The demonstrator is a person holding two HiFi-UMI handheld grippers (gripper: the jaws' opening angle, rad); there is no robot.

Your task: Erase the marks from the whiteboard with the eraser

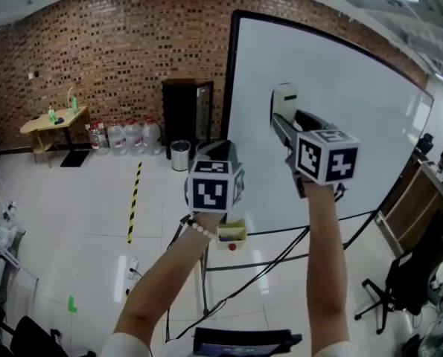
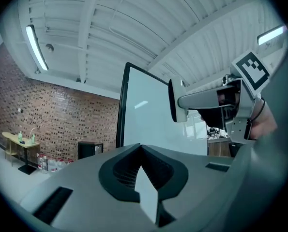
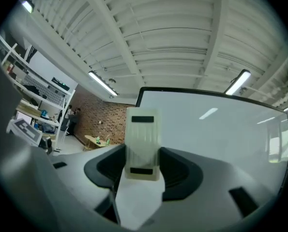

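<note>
A large whiteboard point(image 1: 340, 125) stands on a frame at the right, and I see no marks on its white face. My right gripper point(image 1: 284, 117) is raised in front of it, shut on a white eraser point(image 1: 283, 99) that points at the board. In the right gripper view the eraser point(image 3: 143, 144) sits upright between the jaws, with the whiteboard point(image 3: 221, 129) beyond. My left gripper point(image 1: 214, 184) hangs lower, off the board's left edge. Its jaws point(image 2: 141, 146) are shut with nothing between them. The left gripper view also shows the eraser point(image 2: 175, 100) beside the whiteboard point(image 2: 144, 120).
A small yellow tray point(image 1: 231, 233) hangs at the board's lower left, above the stand's legs and cables point(image 1: 281, 255). A black cabinet point(image 1: 187, 114), a bin point(image 1: 179, 155), water bottles point(image 1: 128, 134) and a wooden table point(image 1: 53, 121) line the brick wall. An office chair point(image 1: 400, 288) stands at the right.
</note>
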